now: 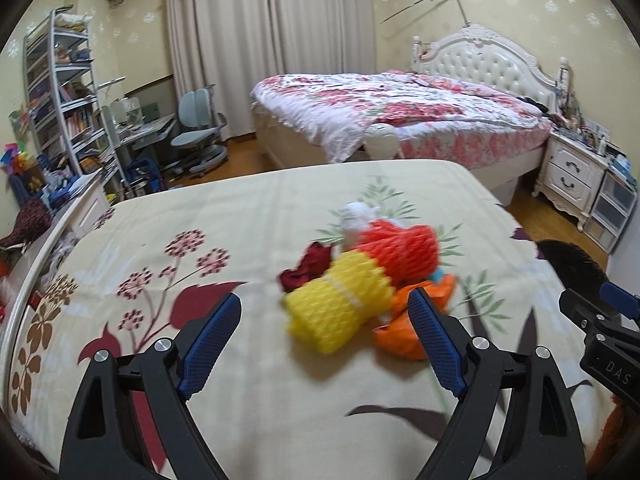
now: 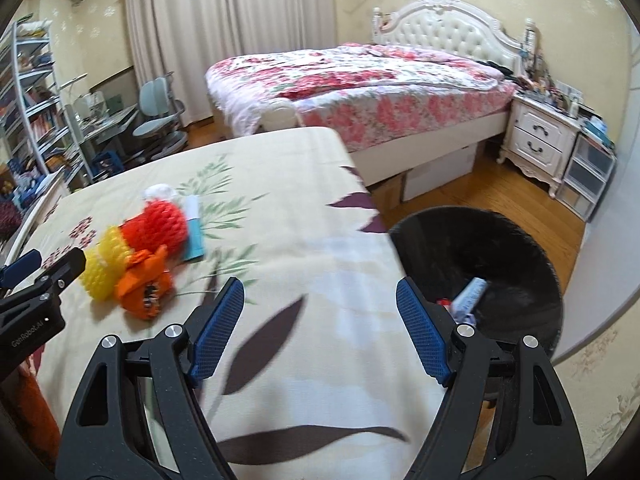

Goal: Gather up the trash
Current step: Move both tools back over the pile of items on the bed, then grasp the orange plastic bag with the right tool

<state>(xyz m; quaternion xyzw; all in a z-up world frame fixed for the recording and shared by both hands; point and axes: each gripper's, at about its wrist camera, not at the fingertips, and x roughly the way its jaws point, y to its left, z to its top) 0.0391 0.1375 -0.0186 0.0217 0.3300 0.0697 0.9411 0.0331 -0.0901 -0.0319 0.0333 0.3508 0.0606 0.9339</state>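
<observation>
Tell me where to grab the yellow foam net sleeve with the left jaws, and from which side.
Grip the yellow foam net sleeve across its middle, pads on the long sides. It lies like a tube on the bedspread, near end free; the red net sleeve and orange wrapper crowd its far and right sides. Come from the near left with the open left gripper.

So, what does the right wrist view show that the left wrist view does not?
Only the right wrist view shows inside the black bin, where some trash already lies, and the blue-and-white packet. Only the left wrist view shows the dark red scrap. Both show the yellow foam net, the red foam net, the orange wrapper and both open, empty grippers: left gripper, right gripper.
</observation>
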